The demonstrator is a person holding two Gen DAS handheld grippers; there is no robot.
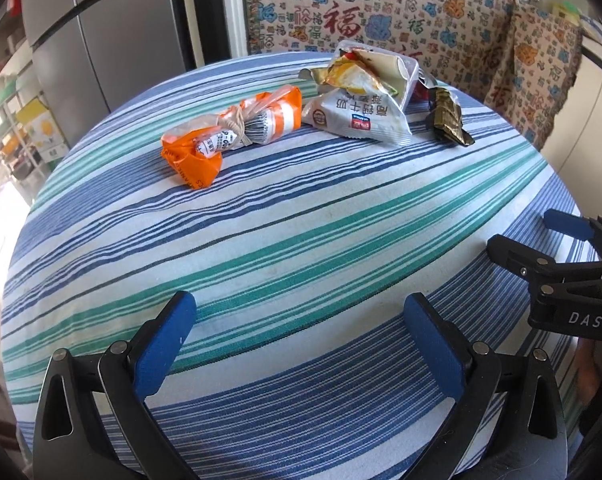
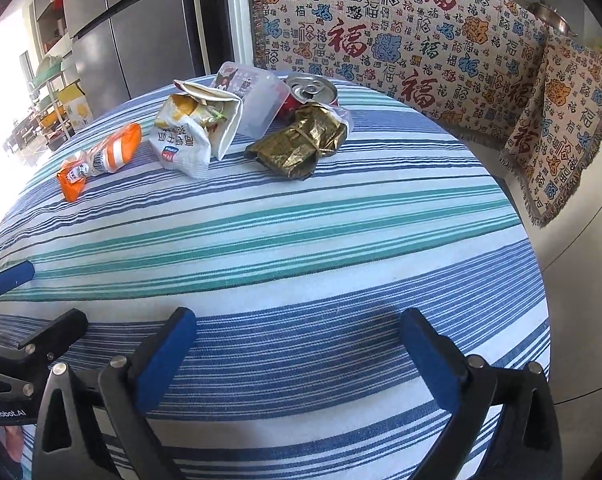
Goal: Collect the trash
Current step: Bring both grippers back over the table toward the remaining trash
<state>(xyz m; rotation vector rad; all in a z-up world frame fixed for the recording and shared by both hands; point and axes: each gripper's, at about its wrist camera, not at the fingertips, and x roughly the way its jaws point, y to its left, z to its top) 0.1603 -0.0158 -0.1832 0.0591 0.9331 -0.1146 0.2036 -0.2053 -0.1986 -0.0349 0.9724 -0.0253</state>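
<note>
Left gripper (image 1: 301, 328) and right gripper (image 2: 297, 340) hover side by side, angled down over the striped tablecloth (image 2: 301, 240), jaws spread wide, nothing between them. The trash pile (image 2: 237, 120) lies at the far edge; one item is apparently a can (image 2: 313, 90).

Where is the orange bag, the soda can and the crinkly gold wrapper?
Orange plastic bag (image 1: 269, 110), left wrist view, its orange end.
Red metal soda can (image 2: 315, 89), right wrist view, its silver top.
Crumpled gold foil wrapper (image 2: 297, 146), right wrist view, its middle.
</note>
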